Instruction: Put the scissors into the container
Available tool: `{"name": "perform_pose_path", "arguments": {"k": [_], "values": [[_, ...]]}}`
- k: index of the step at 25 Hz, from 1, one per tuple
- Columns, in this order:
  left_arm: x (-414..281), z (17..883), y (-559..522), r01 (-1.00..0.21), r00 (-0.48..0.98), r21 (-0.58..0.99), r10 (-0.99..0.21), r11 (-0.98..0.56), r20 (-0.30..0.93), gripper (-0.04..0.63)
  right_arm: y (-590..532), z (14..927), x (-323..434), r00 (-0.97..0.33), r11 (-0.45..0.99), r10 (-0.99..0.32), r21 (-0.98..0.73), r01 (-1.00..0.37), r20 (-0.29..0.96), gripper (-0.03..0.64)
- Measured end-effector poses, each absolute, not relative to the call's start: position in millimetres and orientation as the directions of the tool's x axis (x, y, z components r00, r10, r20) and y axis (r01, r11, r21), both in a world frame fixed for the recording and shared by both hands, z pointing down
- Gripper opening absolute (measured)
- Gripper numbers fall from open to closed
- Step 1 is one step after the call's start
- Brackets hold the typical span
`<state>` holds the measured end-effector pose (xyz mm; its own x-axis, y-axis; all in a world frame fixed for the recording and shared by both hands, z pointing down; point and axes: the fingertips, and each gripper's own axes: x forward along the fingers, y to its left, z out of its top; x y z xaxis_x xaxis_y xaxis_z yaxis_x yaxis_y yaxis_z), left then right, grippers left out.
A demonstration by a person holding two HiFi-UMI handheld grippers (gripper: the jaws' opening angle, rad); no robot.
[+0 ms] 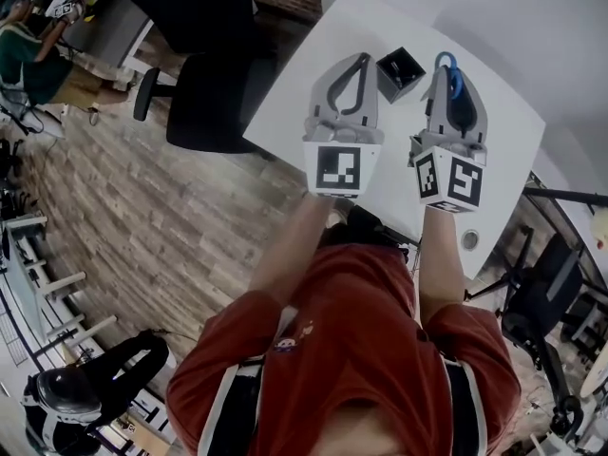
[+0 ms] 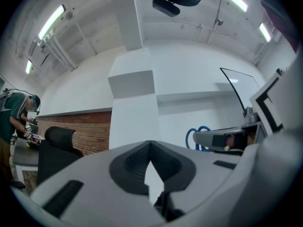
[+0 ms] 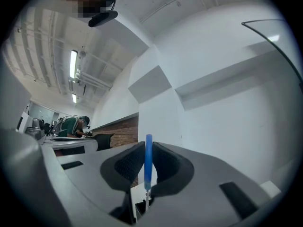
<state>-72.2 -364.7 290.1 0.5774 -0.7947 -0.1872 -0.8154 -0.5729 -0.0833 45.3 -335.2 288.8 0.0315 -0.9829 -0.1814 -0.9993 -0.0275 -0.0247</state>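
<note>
The blue-handled scissors (image 1: 455,79) stand upright between the jaws of my right gripper (image 1: 444,66), which is shut on them. In the right gripper view the blue handle (image 3: 148,161) is pinched edge-on between the dark pads, with the blade running down out of sight. The small black square container (image 1: 391,81) sits open-topped on the white table (image 1: 304,93), between the two grippers' tips and just left of the scissors. My left gripper (image 1: 363,59) is shut and holds nothing; its jaws meet at the tip (image 2: 150,144). The left gripper view shows the scissors' blue loops (image 2: 196,135) to the right.
A black office chair (image 1: 204,93) stands off the table's left edge. A round cable hole (image 1: 469,239) lies near the table's right front. Another chair (image 1: 537,302) is at lower right. People are at the far left (image 1: 33,60) and bottom left (image 1: 85,388).
</note>
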Motion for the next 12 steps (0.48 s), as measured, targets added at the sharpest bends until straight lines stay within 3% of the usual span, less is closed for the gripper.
{"name": "perform_pose_path", "arguments": {"k": [12], "values": [[-52.3,315.1,-395.5,-0.805,0.592,-0.065,-0.793,-0.59,-0.142,0.012,-374.8,319.1,58.2,0.02,-0.012,-0.992,-0.065,-0.998,-0.128,0.058]]}}
